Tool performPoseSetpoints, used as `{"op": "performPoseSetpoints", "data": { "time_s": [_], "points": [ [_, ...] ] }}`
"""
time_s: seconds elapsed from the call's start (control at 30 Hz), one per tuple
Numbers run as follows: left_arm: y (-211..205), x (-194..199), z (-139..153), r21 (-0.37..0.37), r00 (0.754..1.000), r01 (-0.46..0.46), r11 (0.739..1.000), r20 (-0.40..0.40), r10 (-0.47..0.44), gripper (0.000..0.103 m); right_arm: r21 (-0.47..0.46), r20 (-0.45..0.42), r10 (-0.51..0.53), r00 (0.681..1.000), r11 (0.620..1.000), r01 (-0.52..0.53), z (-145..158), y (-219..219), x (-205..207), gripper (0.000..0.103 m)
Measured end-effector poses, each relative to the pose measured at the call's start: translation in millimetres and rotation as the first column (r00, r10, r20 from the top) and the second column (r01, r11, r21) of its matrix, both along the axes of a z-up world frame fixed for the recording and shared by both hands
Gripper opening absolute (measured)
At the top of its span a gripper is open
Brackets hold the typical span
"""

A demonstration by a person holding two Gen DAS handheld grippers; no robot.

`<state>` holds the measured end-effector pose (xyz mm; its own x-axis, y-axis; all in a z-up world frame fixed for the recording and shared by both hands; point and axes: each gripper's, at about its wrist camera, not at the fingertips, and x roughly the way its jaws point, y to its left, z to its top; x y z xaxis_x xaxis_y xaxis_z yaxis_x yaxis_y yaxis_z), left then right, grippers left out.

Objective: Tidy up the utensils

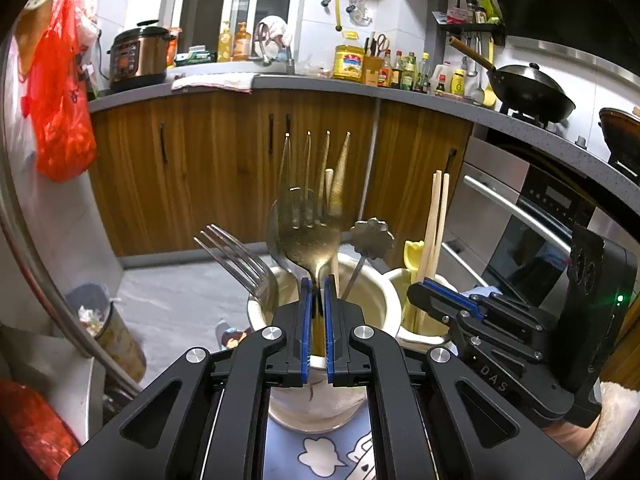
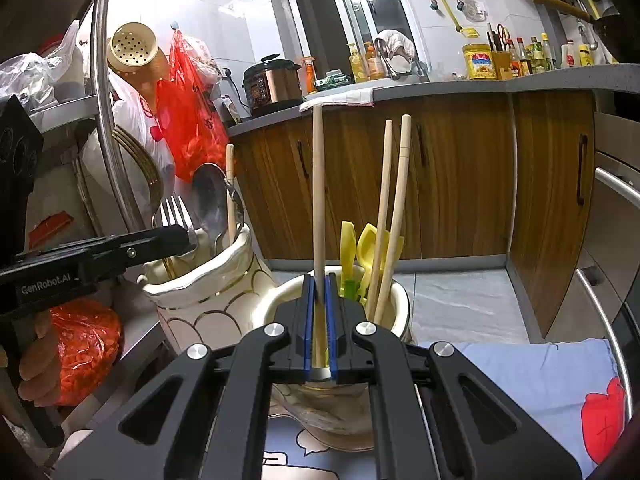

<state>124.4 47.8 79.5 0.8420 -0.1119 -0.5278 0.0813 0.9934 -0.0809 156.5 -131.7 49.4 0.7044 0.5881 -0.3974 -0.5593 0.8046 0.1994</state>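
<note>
My left gripper (image 1: 317, 286) is shut on the neck of a gold fork (image 1: 310, 200) that stands upright, tines up, over the left white holder (image 1: 384, 300). That holder also holds a silver fork (image 1: 236, 258), a spoon and a flower-topped utensil (image 1: 371, 238). My right gripper (image 2: 319, 282) is shut on a wooden chopstick (image 2: 318, 184), upright over the right white holder (image 2: 402, 308). This holder has two more chopsticks (image 2: 394, 216) and yellow plastic spoons (image 2: 362, 248). The right gripper shows in the left wrist view (image 1: 424, 290), the left gripper in the right wrist view (image 2: 188, 236).
Both holders stand on a patterned blue cloth (image 2: 532, 376) on a table. A metal rack rail (image 2: 106, 120) and red bags (image 2: 186, 120) are to the left. Wooden cabinets (image 1: 224, 168), a counter with bottles and a wok (image 1: 528, 88) lie behind. A bin (image 1: 108, 328) is on the floor.
</note>
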Motion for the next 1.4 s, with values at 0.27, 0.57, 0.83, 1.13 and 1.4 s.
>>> {"op": "performPoseSetpoints", "data": {
  "time_s": [0.27, 0.57, 0.83, 1.13, 1.4],
  "points": [
    [-3, -7, 7, 0.012, 1.0, -0.01, 1.0, 0.028, 0.01, 0.028, 0.014, -0.016, -0.009, 1.0, 1.0, 0.009, 5, -6, -2, 0.038],
    [-9, -50, 14, 0.054, 0.996, -0.012, 0.998, 0.09, 0.007, 0.062, -0.015, -0.04, -0.062, 0.997, 0.998, 0.062, 19, -32, -38, 0.068],
    [-15, -92, 2, 0.055, 0.991, -0.065, 0.996, 0.117, 0.058, 0.085, -0.107, -0.023, -0.104, 0.994, 0.989, 0.101, 25, -45, -86, 0.087],
    [-13, -119, -26, 0.103, 0.983, -0.16, 0.982, 0.109, 0.149, 0.096, -0.18, 0.039, -0.151, 0.988, 0.971, 0.155, 18, -50, -118, 0.098],
    [-11, -124, -43, 0.107, 0.985, -0.167, 0.98, 0.073, 0.159, 0.096, -0.203, 0.08, -0.148, 0.986, 0.966, 0.161, 11, -47, -126, 0.098]
  ]
}}
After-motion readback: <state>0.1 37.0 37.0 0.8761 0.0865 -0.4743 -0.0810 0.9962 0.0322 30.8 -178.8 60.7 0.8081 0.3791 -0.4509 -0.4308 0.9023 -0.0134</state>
